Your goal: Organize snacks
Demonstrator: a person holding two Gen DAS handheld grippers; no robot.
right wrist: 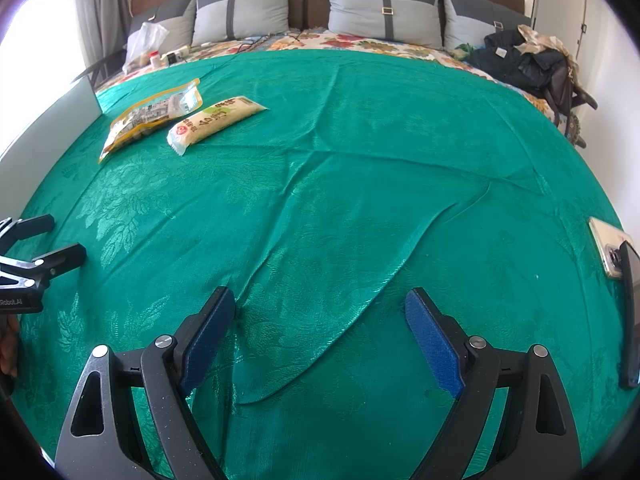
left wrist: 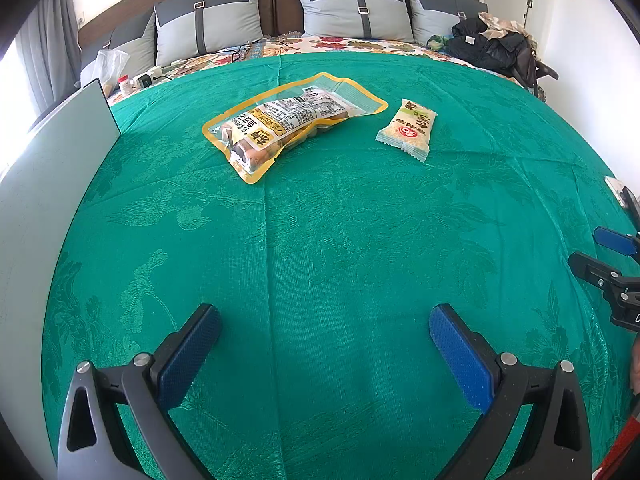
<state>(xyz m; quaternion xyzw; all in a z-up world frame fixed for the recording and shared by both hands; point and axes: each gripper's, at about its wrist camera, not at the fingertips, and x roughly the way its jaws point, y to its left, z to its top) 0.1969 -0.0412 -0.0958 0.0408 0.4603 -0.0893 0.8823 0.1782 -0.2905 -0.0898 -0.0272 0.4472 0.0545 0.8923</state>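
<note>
Surface: green patterned bedspread [left wrist: 320, 240] over a bed, with a long raised crease in it just ahead of the right claw; grey cushions [left wrist: 352, 8] stand along the headboard at the far end.
Left claw [left wrist: 325, 342]: jaws spread wide, holding nothing, hovering over bare cloth well short of the snacks.
Right claw [right wrist: 320, 322]: also spread wide and empty, over the crease; a phone [right wrist: 608, 252] lies on the cloth off to its right.
Board: a pale flat panel [left wrist: 60, 152] stands at the bed's left edge, left of the yellow-edged pouch.
Yellow-edged pouch [left wrist: 292, 122]: lies flat, mid-bed, label side up. Judged soft and crinkly, its contents lumpy and loose, so it will likely sag when lifted. The flat sealed border nearest the claws looks the best place to pinch.
White packet [left wrist: 408, 130]: just right of the pouch in the left view, apart from it by a strip of cloth. Slim, light, probably brittle inside, with slick film. Grip across the narrow middle gently, or take the crimped end.
Far corner: dark clothes [left wrist: 488, 44] heaped beyond the packet, at the right.
</note>
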